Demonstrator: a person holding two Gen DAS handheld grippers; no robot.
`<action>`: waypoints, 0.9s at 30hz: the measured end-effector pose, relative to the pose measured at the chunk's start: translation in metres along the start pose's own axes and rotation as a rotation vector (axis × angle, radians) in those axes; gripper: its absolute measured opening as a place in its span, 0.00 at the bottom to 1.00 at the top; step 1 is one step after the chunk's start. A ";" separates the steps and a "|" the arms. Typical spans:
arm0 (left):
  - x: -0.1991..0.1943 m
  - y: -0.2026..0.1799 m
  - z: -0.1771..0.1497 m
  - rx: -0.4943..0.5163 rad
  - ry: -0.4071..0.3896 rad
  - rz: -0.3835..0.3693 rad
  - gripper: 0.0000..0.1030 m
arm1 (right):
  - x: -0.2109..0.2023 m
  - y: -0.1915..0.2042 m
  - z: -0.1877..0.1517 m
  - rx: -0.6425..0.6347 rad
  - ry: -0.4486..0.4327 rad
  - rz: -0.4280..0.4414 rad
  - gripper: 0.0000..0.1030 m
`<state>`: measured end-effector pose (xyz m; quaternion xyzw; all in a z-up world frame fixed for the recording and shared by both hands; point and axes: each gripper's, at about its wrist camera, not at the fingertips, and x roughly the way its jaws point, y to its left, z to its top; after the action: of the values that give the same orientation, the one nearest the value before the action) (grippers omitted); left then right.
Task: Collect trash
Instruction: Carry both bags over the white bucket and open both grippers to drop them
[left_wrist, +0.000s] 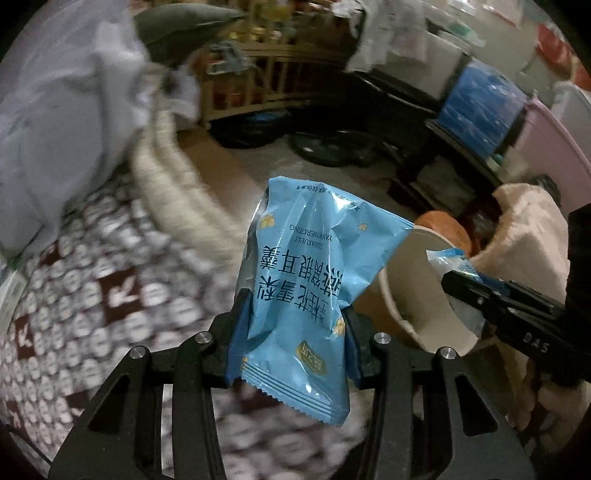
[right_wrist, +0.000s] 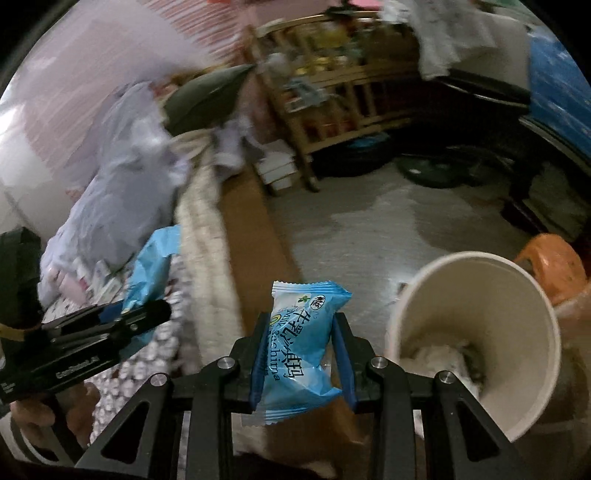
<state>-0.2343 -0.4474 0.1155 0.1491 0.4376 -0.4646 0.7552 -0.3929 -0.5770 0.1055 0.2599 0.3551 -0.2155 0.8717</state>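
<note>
My left gripper (left_wrist: 293, 317) is shut on a large light-blue snack wrapper (left_wrist: 306, 280) with dark Chinese print, held upright above the patterned bed cover. My right gripper (right_wrist: 301, 339) is shut on a smaller blue-and-white sachima wrapper (right_wrist: 299, 350). A white paper cup (right_wrist: 476, 332) lies tilted just right of the right gripper, with white crumpled scraps inside. In the left wrist view the cup (left_wrist: 413, 288) is to the right, with the right gripper (left_wrist: 448, 277) and its wrapper (left_wrist: 448, 260) at the cup's mouth. The left gripper (right_wrist: 162, 310) with its wrapper (right_wrist: 153, 269) shows at left in the right wrist view.
A brown-and-white patterned bed cover (left_wrist: 92, 288) and a grey-blue bundle of cloth (left_wrist: 62, 122) lie at left. An orange plastic stool (right_wrist: 550, 262) stands behind the cup. A wooden rack (right_wrist: 332, 96) and dark furniture stand at the back across the grey floor (right_wrist: 369, 221).
</note>
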 end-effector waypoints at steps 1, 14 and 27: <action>0.002 -0.008 0.001 0.010 0.005 -0.011 0.41 | -0.004 -0.012 -0.001 0.015 -0.004 -0.017 0.31; 0.055 -0.113 0.020 0.119 0.110 -0.152 0.45 | -0.018 -0.118 -0.007 0.188 -0.014 -0.165 0.31; 0.062 -0.117 0.031 0.044 0.115 -0.260 0.60 | -0.009 -0.140 -0.006 0.215 -0.017 -0.264 0.42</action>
<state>-0.3043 -0.5636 0.1051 0.1339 0.4855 -0.5588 0.6589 -0.4805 -0.6796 0.0664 0.3008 0.3537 -0.3669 0.8061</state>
